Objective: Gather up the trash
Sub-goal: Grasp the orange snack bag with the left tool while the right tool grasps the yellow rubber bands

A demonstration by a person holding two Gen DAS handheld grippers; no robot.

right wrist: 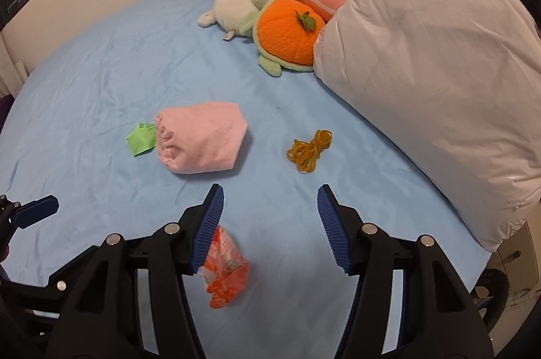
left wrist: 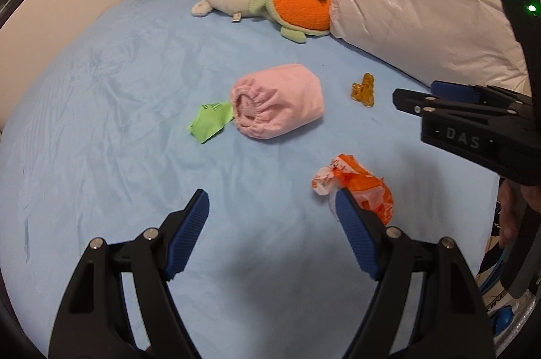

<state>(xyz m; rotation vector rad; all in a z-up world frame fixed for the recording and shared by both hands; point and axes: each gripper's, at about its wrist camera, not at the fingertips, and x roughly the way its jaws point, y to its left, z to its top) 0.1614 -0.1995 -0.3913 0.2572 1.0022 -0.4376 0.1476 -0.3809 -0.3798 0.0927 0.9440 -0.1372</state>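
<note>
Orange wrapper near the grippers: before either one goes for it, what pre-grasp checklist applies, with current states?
1. Right gripper open: ok.
2. Left gripper open: ok.
3. Orange wrapper lies free on the blue sheet, apart from the pink cloth roll: ok.
4. Wrapper centred between right fingers: not ok, it sits by the left finger.
5. Both grippers empty: ok.
6. Trash bin or bag in view: not ok, none visible.
</note>
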